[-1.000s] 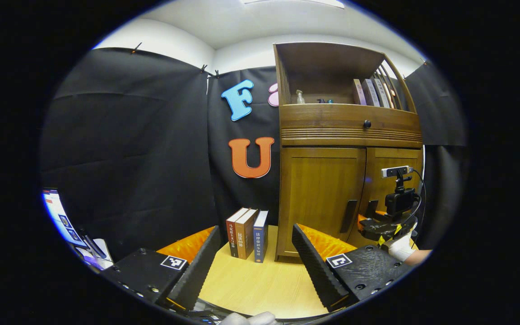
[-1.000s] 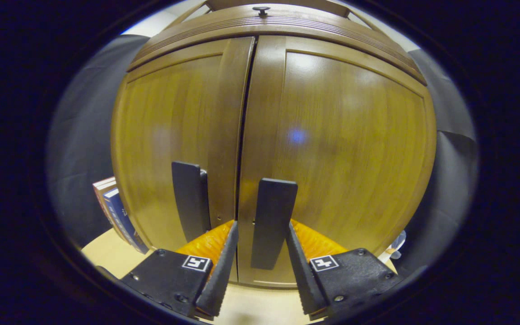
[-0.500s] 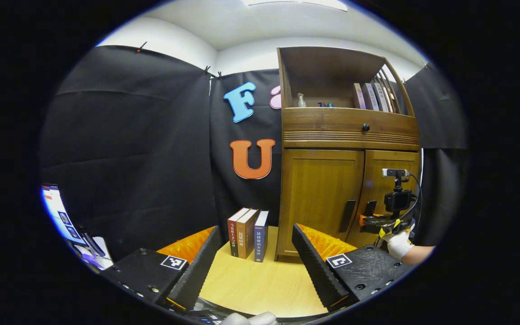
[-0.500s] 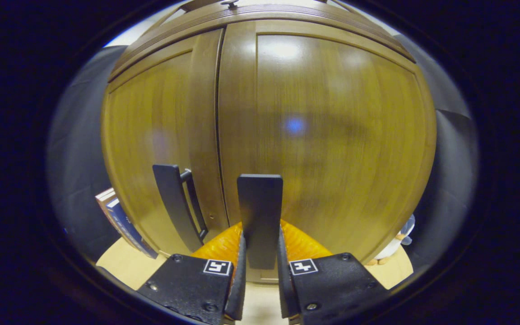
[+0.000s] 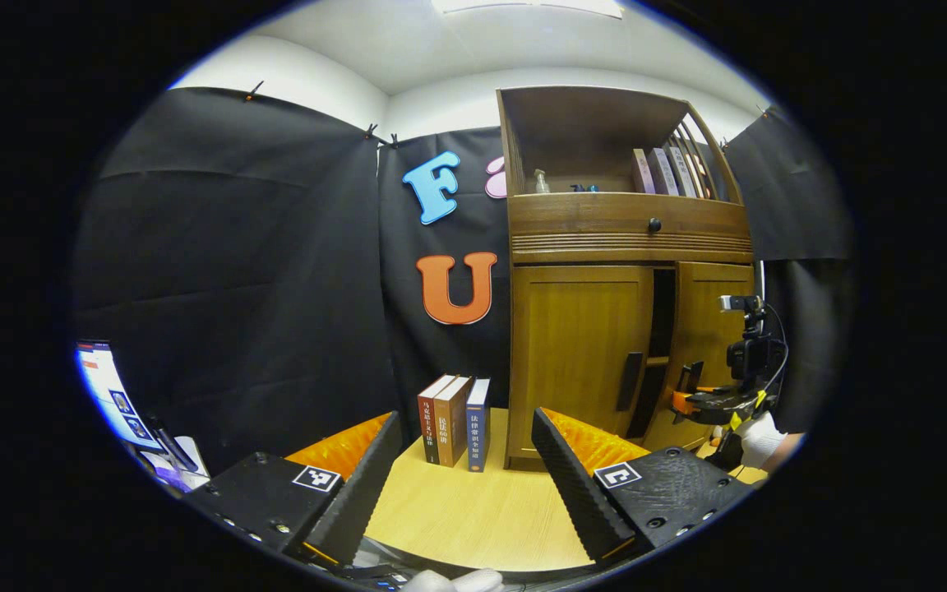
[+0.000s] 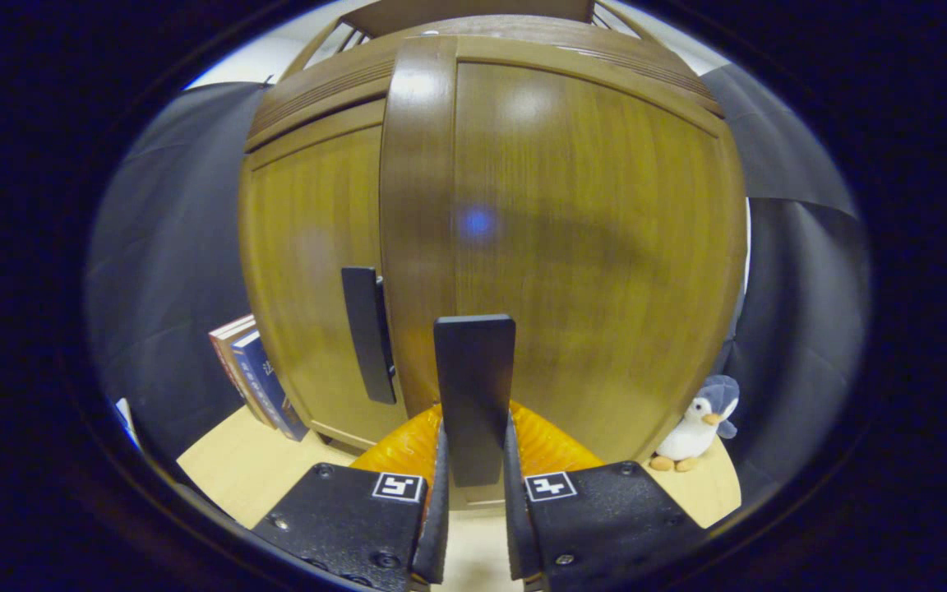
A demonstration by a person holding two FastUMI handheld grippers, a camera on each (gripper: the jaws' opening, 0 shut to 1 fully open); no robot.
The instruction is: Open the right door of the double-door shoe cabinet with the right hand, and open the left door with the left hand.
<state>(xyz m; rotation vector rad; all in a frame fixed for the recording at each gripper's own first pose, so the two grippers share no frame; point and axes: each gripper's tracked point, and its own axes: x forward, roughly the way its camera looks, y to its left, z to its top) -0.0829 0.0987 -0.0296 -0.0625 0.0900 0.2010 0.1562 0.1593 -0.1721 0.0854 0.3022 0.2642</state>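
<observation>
Black-draped booth: the right door's handle [image 6: 473,395], upright, is clamped by the right gripper [image 6: 473,526], door ajar; the left door's handle [image 5: 629,381] is seen ahead-right of the wide-open, empty left gripper [image 5: 461,473]

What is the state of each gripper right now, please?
Left gripper: open, holding nothing.
Right gripper: closed on the right door's handle, door partly open.
</observation>
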